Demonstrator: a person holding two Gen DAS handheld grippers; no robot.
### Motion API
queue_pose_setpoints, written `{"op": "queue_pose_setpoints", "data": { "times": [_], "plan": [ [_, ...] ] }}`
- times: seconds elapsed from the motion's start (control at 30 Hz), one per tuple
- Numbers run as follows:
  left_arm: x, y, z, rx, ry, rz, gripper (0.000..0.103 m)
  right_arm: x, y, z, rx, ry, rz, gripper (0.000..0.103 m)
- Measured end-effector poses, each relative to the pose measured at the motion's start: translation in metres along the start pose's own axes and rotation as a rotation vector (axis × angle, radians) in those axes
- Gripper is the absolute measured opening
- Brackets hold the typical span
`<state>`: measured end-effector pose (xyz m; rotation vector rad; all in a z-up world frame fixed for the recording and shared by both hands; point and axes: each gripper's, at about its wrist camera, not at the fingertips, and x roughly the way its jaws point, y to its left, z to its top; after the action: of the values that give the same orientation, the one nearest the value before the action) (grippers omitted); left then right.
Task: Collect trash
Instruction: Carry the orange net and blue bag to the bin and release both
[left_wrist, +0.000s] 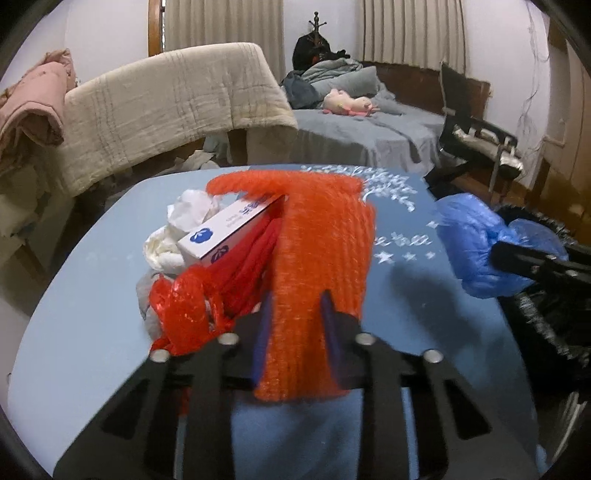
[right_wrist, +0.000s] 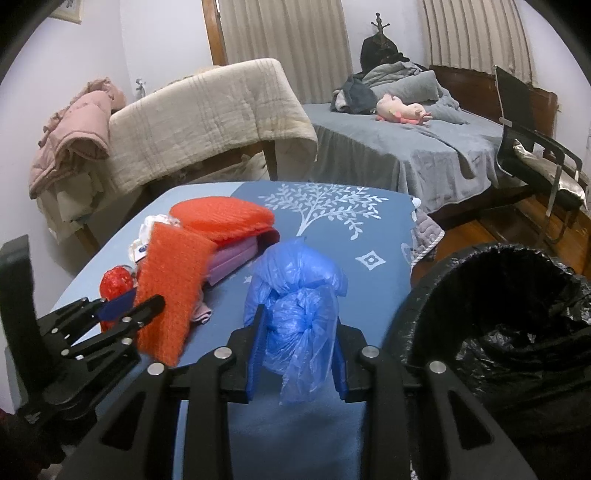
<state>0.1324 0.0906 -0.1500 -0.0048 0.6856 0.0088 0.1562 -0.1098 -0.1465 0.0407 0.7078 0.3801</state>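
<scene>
My left gripper (left_wrist: 295, 306) is shut on an orange foam net sheet (left_wrist: 321, 266), held above the blue table (left_wrist: 92, 314); it also shows in the right wrist view (right_wrist: 173, 288). My right gripper (right_wrist: 299, 328) is shut on a crumpled blue plastic bag (right_wrist: 299, 291), which also shows in the left wrist view (left_wrist: 476, 243). On the table lies a pile: a white and blue box (left_wrist: 225, 232), white tissue (left_wrist: 192, 210), a red plastic bag (left_wrist: 184, 310), another orange foam piece (right_wrist: 221, 218) and a pink pad (right_wrist: 232, 258).
A bin lined with a black bag (right_wrist: 498, 314) stands right of the table. Behind are a bed (right_wrist: 388, 147) with a pink plush toy (right_wrist: 402, 109), a chair (right_wrist: 532, 147), and a couch under a beige quilt (right_wrist: 207, 118).
</scene>
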Motion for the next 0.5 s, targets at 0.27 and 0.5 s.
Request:
{"op": "queue_pose_setpoints", "data": {
  "times": [0.27, 0.5],
  "plan": [
    [-0.026, -0.014, 0.007, 0.016, -0.061, -0.039, 0.009, -0.017, -0.007, 0.0, 0.014, -0.031, -0.008, 0.031],
    [-0.033, -0.025, 0.013, 0.013, -0.06, -0.068, 0.009, -0.037, -0.018, 0.001, 0.043, -0.061, -0.028, 0.031]
  ]
}}
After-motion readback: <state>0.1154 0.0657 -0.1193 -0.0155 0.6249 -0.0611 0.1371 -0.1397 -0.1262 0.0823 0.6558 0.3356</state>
